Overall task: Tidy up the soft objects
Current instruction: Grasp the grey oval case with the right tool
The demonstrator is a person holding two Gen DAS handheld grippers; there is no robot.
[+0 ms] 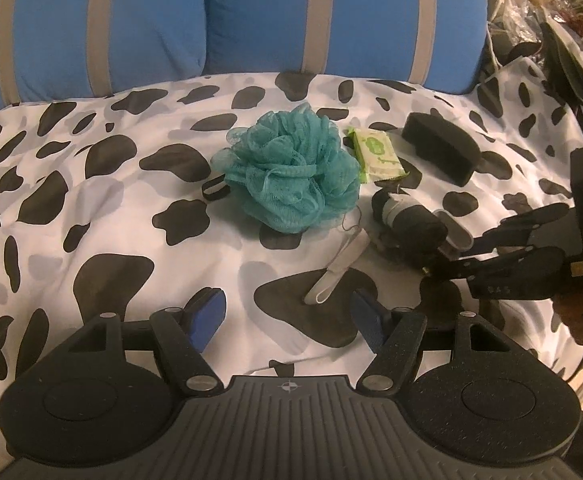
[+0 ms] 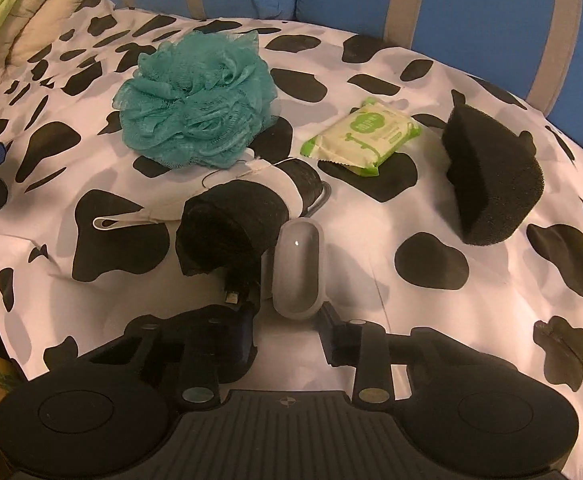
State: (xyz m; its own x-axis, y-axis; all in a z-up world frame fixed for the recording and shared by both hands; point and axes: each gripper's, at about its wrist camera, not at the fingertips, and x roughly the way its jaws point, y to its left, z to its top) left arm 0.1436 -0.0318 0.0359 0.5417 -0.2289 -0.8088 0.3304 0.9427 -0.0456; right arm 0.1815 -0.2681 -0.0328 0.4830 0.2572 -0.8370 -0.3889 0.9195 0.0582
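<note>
While the left hand-held gripper (image 1: 287,312) hangs low over the bed (image 1: 91,240), its two blue pads (image 1: 207,316) stand well apart with nothing between them. Only cow-print sheet lies under the gap.

Just beyond the right-hand pad, a white strap loop (image 1: 331,276) lies flat on a black patch of the sheet. It runs up toward the black fabric roll (image 2: 227,224).

Right hand-held gripper (image 2: 275,268): jaws drawn narrow. One translucent grey finger (image 2: 297,268) lies along the right side of the roll's near end. The other finger is hidden under a dark flap of the roll. Whether the roll is actually pinched cannot be told from either view. The left wrist view shows this gripper reaching in from the right, fingertips at the roll.

The roll lies on its side, with a white band around its far half.

Further back, left to right:
- small black elastic loop (image 1: 213,190), touching the left edge of the pouf
- teal mesh bath pouf (image 1: 287,172), near the middle of the bed, just behind the roll
- green-and-white wipes packet (image 2: 361,136), lying flat just beside the pouf
- black foam sponge (image 2: 491,184), right of the packet and apart from it

Blue cushions with grey stripes (image 1: 251,20) line the back of the bed.
</note>
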